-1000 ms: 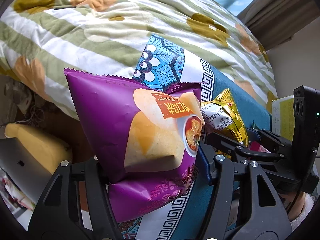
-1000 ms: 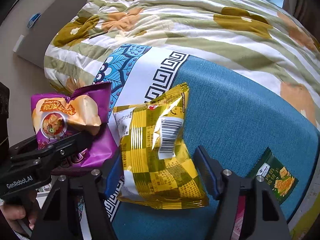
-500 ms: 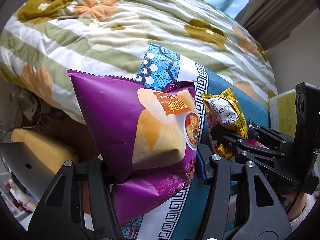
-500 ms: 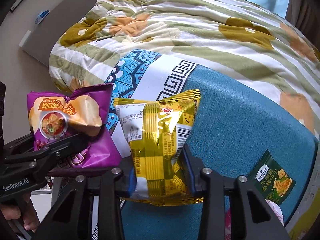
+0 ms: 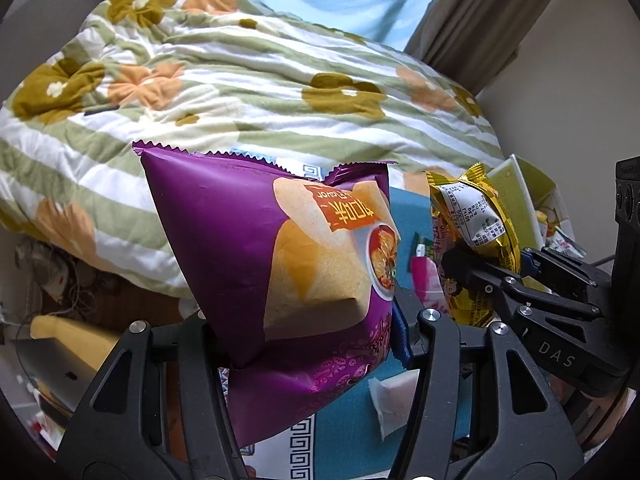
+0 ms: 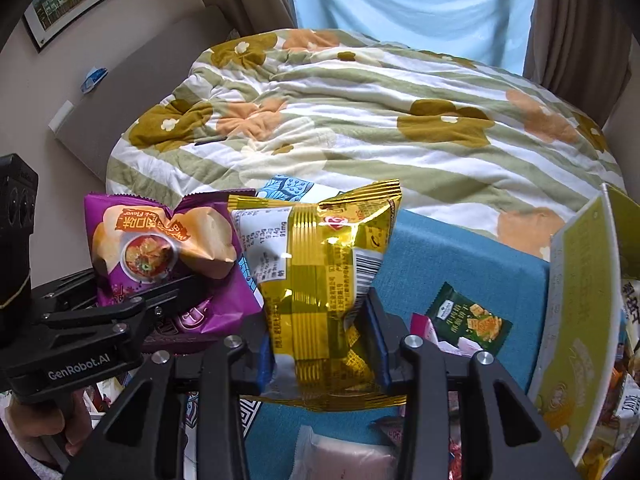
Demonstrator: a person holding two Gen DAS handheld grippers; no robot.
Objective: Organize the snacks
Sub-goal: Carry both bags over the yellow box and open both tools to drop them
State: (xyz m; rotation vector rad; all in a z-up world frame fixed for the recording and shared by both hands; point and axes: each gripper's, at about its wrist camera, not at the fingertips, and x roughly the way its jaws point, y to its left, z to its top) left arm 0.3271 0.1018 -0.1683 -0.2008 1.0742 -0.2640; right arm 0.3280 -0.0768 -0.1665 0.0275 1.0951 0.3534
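Snack bags, two in hand. The purple chip bag [image 5: 280, 264] is pinched near its lower end between the pads of my left gripper [image 5: 304, 332], whose jaws stand fairly narrow, pressed into the puffed foil. It hangs clear of the blue cloth [image 5: 404, 216], its crimped top edge toward 12 o'clock. In the right wrist view the gold snack bag [image 6: 320, 280] is clamped in my right gripper [image 6: 324, 344], jaws squeezed in as far as the crumpled foil lets them, and it too is lifted off the cloth. The purple bag sits at 9 o'clock of the gold one, just beside it. On the cloth at 3 o'clock of the gold bag lies a small dark green cracker packet [image 6: 472, 316]; farther toward 3 o'clock stands a yellow-green cardboard box [image 6: 580, 320] with packets inside. A striped flowered quilt [image 6: 360, 120] fills the background at 12 o'clock. A hand [image 6: 48, 428] grips the left tool's handle at 8 o'clock.
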